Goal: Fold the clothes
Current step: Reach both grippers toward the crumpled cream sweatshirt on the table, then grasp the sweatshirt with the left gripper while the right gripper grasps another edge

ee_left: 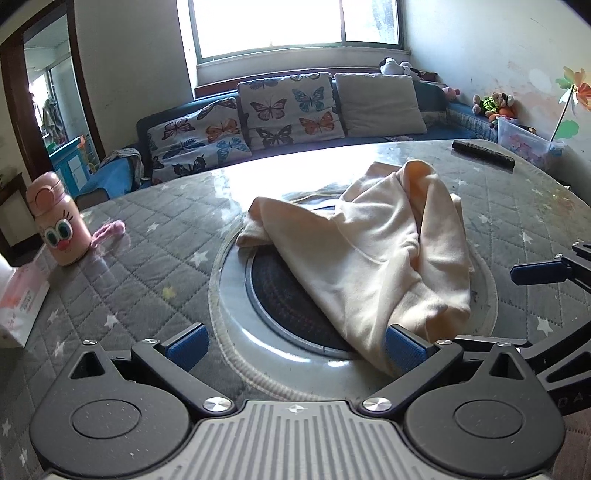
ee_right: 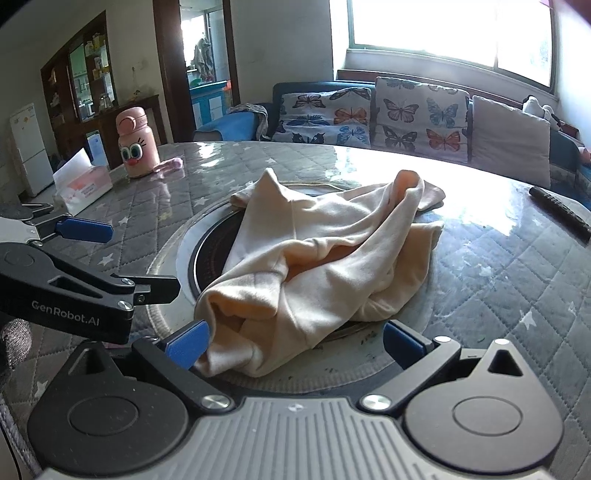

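Far to the left of the left gripper (ee_left: 295,343) stand one tissue pack (ee_left: 18,299) and one pink bottle (ee_left: 57,221). Its jaws are spread wide; one crumpled cream garment (ee_left: 369,251) lies ahead, its hem touching the right pad. The right gripper (ee_right: 295,341), also wide apart, has the garment's near edge against its left pad. One black remote (ee_right: 561,214) lies far right.

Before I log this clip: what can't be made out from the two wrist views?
- Garment type: the cream garment lies crumpled; its folds hide its shape in both views.
- Dark round inset: the garment covers most of it.
- Tissue box: cut by the left view's edge.
- Window: glare blanks the outside.
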{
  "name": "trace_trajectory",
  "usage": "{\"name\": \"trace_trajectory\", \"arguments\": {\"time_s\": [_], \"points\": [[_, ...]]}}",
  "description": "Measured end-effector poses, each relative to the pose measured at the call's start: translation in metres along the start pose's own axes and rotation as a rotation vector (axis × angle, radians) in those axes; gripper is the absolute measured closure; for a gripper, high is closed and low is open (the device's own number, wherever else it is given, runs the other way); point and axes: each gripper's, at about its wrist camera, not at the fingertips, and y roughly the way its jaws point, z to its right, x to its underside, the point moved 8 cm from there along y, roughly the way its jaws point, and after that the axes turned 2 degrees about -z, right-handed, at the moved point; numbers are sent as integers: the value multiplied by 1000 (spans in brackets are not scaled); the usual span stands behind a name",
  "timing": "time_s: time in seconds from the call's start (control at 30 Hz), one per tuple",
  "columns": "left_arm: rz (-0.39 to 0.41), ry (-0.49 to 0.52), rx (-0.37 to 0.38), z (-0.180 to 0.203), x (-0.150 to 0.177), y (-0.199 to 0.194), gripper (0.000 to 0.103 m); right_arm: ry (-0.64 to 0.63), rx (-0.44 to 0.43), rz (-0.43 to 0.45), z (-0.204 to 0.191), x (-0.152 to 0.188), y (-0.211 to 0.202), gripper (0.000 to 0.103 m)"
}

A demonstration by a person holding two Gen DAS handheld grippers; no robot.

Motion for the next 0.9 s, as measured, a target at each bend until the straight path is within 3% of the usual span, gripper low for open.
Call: {"name": "trace_trajectory", "arguments": {"time_s": [0.23,0.43,0.57,0.63,0.8,0.9], "points": [[17,53,36,11,-22,9,7,36,19,5,20,-13,6,10],[37,131,129,37,-42,21,22,83,52,9,53,-31,15,26],[29,191,176,55,-50,36,38,102,72,19,73,-47,23,35],[21,216,196,63,-52,44,40,110,74,27,82,-56,27,38],[-25,251,229,74,-53,68,63,105,76,35,93,-77,46,47],[-46,253,243,73,-52,78,89,117,75,17,99,-85,66,53]]}}
